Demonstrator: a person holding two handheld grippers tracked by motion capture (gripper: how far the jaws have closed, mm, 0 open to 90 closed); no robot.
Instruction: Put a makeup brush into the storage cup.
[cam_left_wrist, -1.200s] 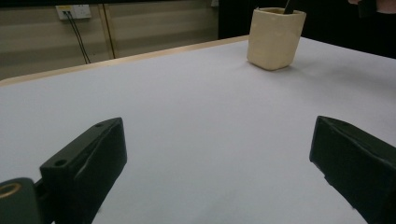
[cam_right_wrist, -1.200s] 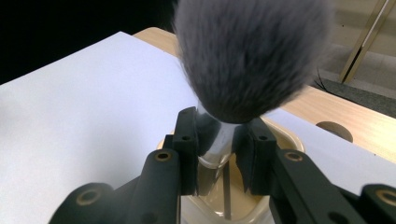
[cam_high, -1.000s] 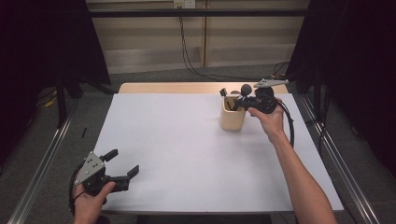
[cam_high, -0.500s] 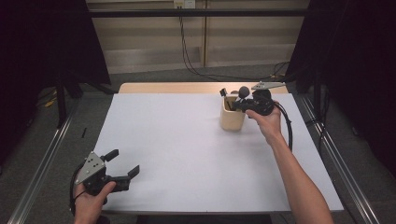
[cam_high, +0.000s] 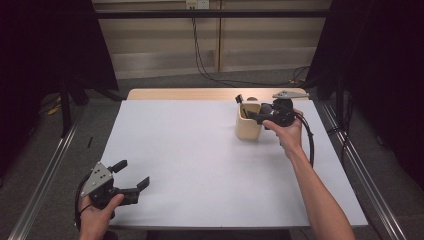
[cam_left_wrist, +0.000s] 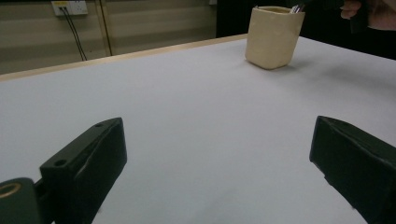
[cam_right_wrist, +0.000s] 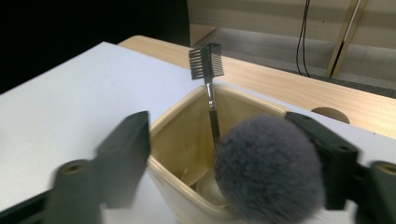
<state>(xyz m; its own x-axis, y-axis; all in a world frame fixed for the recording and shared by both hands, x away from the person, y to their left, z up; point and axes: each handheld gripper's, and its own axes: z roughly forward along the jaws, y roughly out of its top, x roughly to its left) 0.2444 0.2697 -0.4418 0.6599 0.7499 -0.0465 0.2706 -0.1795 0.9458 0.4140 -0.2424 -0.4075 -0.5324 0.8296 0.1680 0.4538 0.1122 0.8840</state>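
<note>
In the high view my right gripper (cam_high: 250, 114) hangs at the rim of the beige cup (cam_high: 248, 131), which stands on the far right part of the white table (cam_high: 200, 165), and my left gripper (cam_high: 131, 175) waits near the front left edge, well apart from the cup. From this camera I can see where both hands are, but the cup's inside is too small to read. In the left gripper view my two black jaws stand wide apart with only bare table between them, and the cup (cam_left_wrist: 274, 37) is far ahead, with the tips of tools just above its rim. The right gripper view shows the most: my jaws have just been opening, and the fluffy grey brush (cam_right_wrist: 270, 169) sits between them, its head over the cup (cam_right_wrist: 177, 135); the pads do not seem to press it. A small comb brush (cam_right_wrist: 206, 63) already stands upright in the cup. I judge that I am at the step of releasing the brush into the cup. The next move calls for drawing the right gripper straight back and up, without catching the soft head or tipping the cup.
</note>
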